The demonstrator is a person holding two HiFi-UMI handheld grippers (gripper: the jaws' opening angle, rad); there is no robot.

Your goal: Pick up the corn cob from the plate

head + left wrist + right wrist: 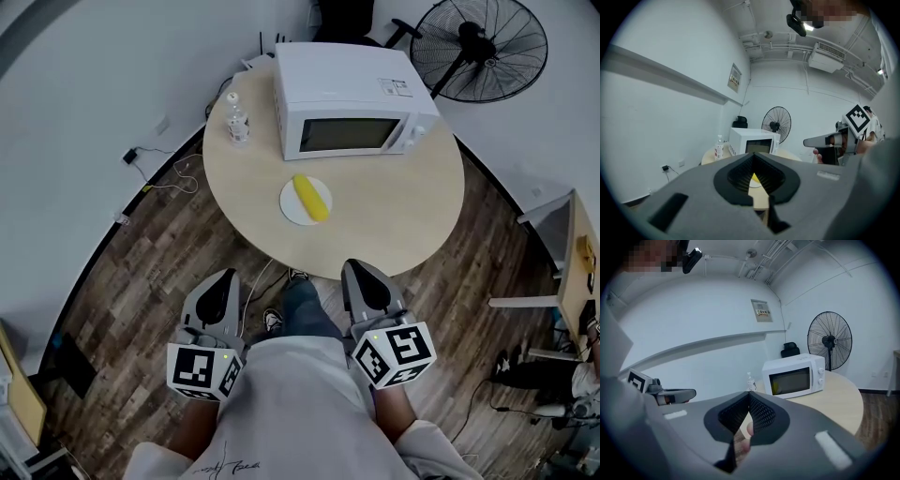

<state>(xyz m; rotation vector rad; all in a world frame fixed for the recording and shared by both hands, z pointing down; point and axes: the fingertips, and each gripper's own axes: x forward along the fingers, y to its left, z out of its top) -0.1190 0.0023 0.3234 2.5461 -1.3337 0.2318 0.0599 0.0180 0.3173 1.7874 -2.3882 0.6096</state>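
1. Left tool: jaws closed, tips meeting, nothing gripped (its own view shows the two pads coming together at the apex). It is held over the wooden floor, short of the tabletop.
2. Right tool: jaws closed tip to tip, nothing gripped. It is held abreast of the left tool, with the person's leg and shoe between the two.
3. Corn cob: lies flat and diagonal on the white plate, ahead of both tools and between their lines. It is well apart from either and somewhat nearer the right tool.
4. The plate sits on the round tabletop, towards the edge closest to the tools.
5. Beyond the plate from the tools stands a white microwave, door shut and facing them. A clear bottle stands upright just left of it.
6. Past the tabletop, far ahead on the right tool's side, is a black standing fan.
7. In the left gripper view, the cob's yellow shows far off through the opening below the closed tips.
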